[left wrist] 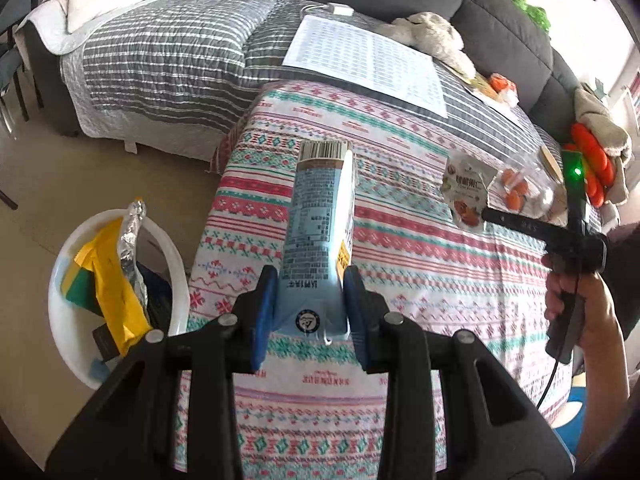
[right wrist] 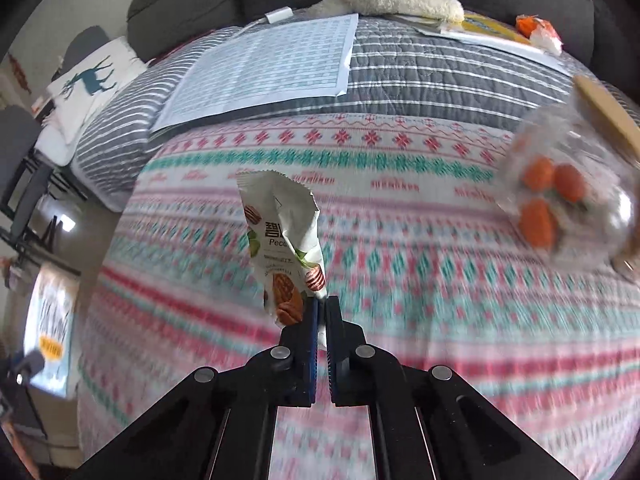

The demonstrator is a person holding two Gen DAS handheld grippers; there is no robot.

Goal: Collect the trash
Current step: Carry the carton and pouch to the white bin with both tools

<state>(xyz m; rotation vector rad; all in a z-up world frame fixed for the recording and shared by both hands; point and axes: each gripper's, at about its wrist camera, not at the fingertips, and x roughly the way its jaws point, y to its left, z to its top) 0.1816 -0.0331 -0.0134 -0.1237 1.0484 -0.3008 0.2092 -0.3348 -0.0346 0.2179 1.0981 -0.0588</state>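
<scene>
The milk carton (left wrist: 320,236) sits clamped between my left tongs (left wrist: 310,312), its long axis running away from me over the patterned blanket (left wrist: 400,280), and the white bin (left wrist: 70,264), already holding wrappers, lies just left and nearer, below the bed edge. My right tongs (right wrist: 320,312) are pinched shut on the bottom corner of the pecan packet (right wrist: 286,240), which stands upright above the blanket. I judge the left hand nearer the bin, with open floor around it.
</scene>
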